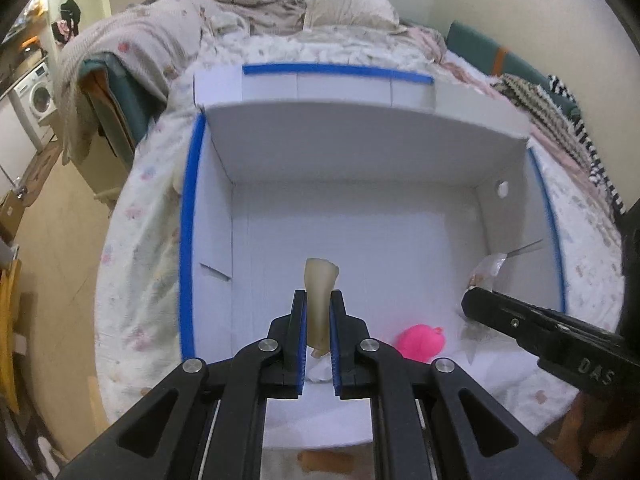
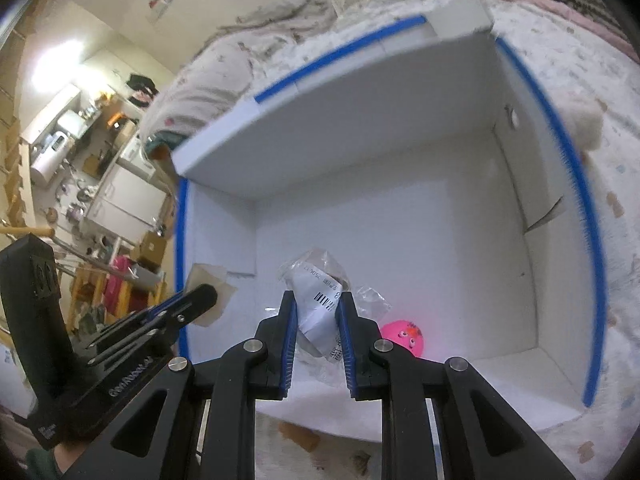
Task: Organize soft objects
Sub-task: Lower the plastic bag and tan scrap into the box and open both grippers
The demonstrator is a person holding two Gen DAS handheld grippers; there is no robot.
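Above the white box (image 1: pixel 352 152), the left gripper (image 1: pixel 319 300) pinches a soft, pliable beige toy (image 1: pixel 319 284) mid-body, while the right gripper (image 2: pixel 318 308) pinches a light, slippery plastic-wrapped packet (image 2: pixel 320 292).

We are counting one white cardboard box (image 1: pixel 360 152) with blue-taped edges sitting open on the bed. We are seeing one pink toy ball (image 2: pixel 402 337) with a face lying inside it. We are counting one translucent beige soft piece (image 1: pixel 319 300), one clear plastic packet (image 2: pixel 320 300) carrying a barcode label, two grippers, and one washing machine (image 1: pixel 40 98) standing off in the background.
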